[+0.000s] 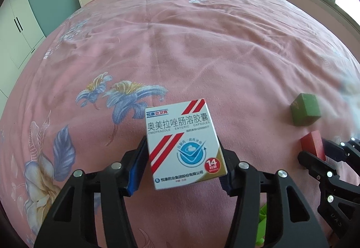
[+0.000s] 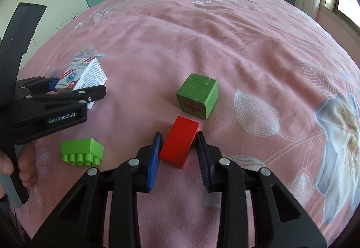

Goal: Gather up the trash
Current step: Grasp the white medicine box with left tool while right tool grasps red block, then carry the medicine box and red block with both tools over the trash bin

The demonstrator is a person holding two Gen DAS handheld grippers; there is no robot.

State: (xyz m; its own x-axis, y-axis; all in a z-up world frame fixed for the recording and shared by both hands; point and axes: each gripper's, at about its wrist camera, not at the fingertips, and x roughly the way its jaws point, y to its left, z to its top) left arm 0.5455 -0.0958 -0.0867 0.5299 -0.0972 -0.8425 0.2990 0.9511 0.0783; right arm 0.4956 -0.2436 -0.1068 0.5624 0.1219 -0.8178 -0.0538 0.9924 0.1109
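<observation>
Pink flowered bedding covers the bed point(image 2: 202, 34) that carries everything, with a pale headboard at 12 o'clock. Left tongs point(image 1: 183, 153) are clenched on a medicine box point(image 1: 185, 142), pads pressing its two long side edges; the box is lifted off the sheet, printed face up toward the camera, its long axis running from 6 to 12 o'clock along the fingers, top tilted slightly to 1 o'clock. Right tongs point(image 2: 178, 153) straddle a red block point(image 2: 180, 142) that lies on the sheet, the left blue pad touching or nearly touching one side, the right pad just beside the other; whether they truly grip it I cannot tell, though they look close to closing. The block's long axis runs from 7 to 1 o'clock, roughly in line with the fingers, so a plain squeeze across its short width should do. Beyond it at 12 o'clock, just apart, sits a green cube point(image 2: 198, 96). At 9 o'clock from the right tongs lies a green stud brick point(image 2: 82, 151), studs facing the camera, nearer the left hand. No bin shows in either view.
</observation>
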